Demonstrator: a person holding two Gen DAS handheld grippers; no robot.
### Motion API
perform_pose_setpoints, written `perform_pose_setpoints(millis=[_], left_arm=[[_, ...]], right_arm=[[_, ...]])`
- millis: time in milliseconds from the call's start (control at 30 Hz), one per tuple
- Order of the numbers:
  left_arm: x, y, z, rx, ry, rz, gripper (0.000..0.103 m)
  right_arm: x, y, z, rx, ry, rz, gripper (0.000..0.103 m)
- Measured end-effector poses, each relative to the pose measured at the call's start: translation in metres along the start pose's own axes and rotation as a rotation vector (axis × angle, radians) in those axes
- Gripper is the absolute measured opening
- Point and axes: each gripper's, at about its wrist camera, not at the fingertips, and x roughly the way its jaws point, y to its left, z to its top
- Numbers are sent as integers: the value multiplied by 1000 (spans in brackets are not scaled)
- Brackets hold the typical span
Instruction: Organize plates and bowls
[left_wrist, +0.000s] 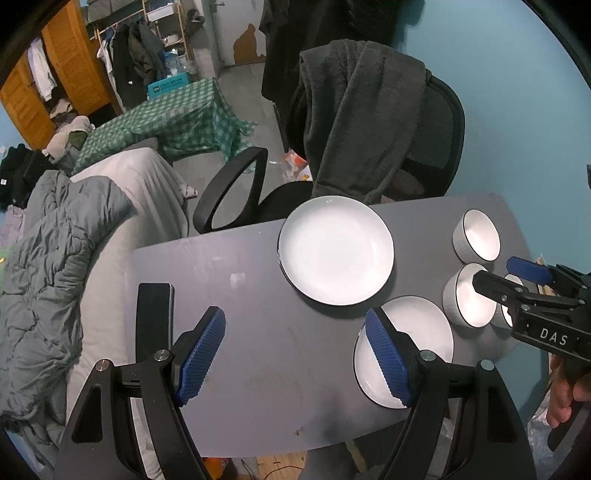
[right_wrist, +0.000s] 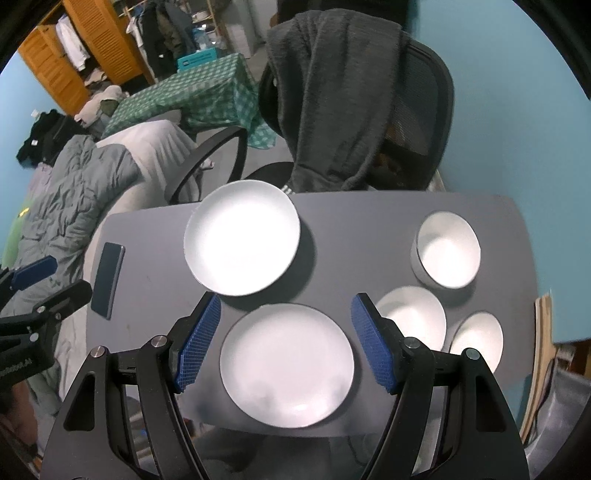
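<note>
Five white dishes lie spread out singly on a grey table (right_wrist: 369, 229), so by my reading the sorting has barely begun: nothing is stacked yet. Largest first: the far plate (right_wrist: 242, 236) sits toward the back edge, near an office chair (right_wrist: 417, 110) draped with a dark garment. The near plate (right_wrist: 286, 363) lies just in front of it, close to the table's front edge. To the right stand three bowls: the far bowl (right_wrist: 448, 249) apart, then the middle bowl (right_wrist: 415, 317) and the near bowl (right_wrist: 478, 341) side by side. A dark phone (right_wrist: 108, 280) rests at the table's left side.

The right gripper (right_wrist: 286, 341) hangs above the near plate, jaws spread wide and holding nothing. The left gripper (left_wrist: 295, 360) hovers over bare table, likewise spread and empty. Stacking both plates and nesting the bowls remains.
</note>
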Motion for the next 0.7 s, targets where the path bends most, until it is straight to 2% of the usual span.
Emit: perform_pose_setpoints(millis=[700], left_arm=[[48, -28, -24, 109, 89, -31, 80]], right_arm=[[34, -44, -64, 102, 75, -55, 73]])
